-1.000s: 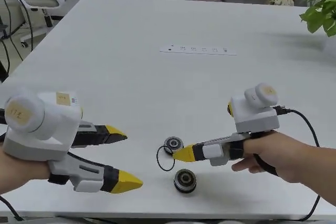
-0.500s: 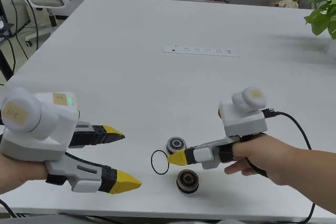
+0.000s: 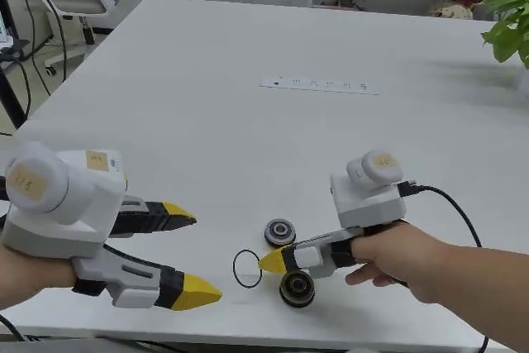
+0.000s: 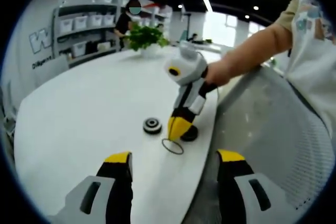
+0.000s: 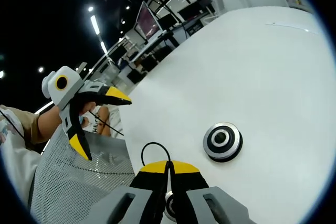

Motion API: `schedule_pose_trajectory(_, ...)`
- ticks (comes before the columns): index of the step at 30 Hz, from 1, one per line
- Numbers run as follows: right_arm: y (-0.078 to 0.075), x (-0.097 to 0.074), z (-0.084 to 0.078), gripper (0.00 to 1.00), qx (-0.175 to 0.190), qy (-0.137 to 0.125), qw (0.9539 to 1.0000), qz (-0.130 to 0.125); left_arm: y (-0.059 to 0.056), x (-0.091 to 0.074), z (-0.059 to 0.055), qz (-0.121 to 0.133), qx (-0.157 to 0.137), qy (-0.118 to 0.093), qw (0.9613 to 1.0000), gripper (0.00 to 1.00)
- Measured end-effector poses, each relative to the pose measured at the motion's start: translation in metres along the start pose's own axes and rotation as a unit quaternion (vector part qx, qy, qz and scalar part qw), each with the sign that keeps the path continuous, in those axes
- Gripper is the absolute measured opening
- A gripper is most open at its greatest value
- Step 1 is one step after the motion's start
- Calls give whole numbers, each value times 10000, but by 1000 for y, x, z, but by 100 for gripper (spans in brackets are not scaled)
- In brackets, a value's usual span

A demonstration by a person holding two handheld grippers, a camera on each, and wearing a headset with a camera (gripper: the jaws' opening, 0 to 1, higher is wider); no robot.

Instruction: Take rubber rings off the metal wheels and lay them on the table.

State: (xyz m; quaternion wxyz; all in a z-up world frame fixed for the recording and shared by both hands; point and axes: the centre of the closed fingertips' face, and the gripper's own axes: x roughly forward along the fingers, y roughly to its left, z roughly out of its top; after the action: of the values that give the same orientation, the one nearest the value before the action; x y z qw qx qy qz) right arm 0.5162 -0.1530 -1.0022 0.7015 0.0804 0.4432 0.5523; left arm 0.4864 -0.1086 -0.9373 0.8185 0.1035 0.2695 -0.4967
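1 rubber ring (image 5: 155,144) is pinched by right tool (image 5: 169,164), right gripper view.

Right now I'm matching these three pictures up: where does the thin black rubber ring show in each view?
Head view: rubber ring low centre, at the right gripper's shut yellow tips.
Left gripper view: ring at centre, just below those tips.
Right gripper view: ring at bottom centre, looping out past its own tips.
Shared landmark: the metal wheel lying flat near the ring.
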Motion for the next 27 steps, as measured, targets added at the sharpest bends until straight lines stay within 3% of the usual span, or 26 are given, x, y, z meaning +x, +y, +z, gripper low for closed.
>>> schedule_pose_trajectory(10, -4, 1, -1, 0, -110, 15, 9998, -141, -1, -1, -3, 1, 40, 92, 9999, 65)
schedule_pose_trajectory(27, -3, -5, 3, 10, -242, -55, 9996, -138, 0, 1, -3, 2, 26, 142, 9999, 64)
